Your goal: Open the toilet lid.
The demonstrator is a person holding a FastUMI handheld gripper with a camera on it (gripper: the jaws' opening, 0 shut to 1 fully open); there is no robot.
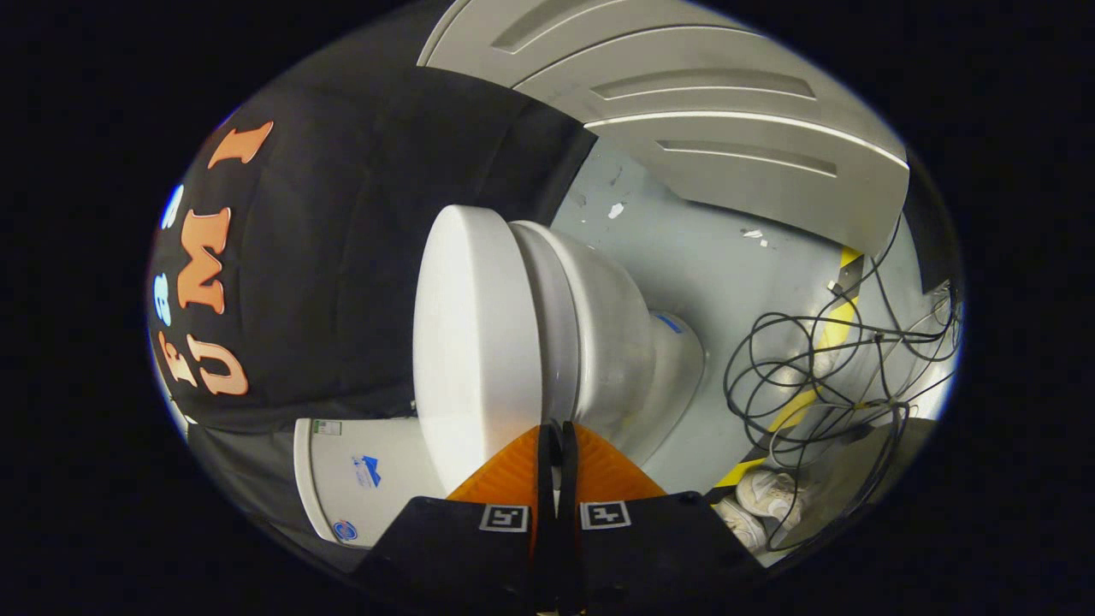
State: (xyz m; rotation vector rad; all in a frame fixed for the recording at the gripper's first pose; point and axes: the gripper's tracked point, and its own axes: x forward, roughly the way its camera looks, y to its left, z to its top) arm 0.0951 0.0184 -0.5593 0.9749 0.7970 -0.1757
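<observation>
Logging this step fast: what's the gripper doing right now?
Gripper: fingers drawn together at the edge of the toilet lid; whether they pinch it cannot be told.

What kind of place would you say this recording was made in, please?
Probably a mock-up bathroom in a recording booth: a toilet on a grey floor, loose cables beside it. The gripper is shut.
</observation>
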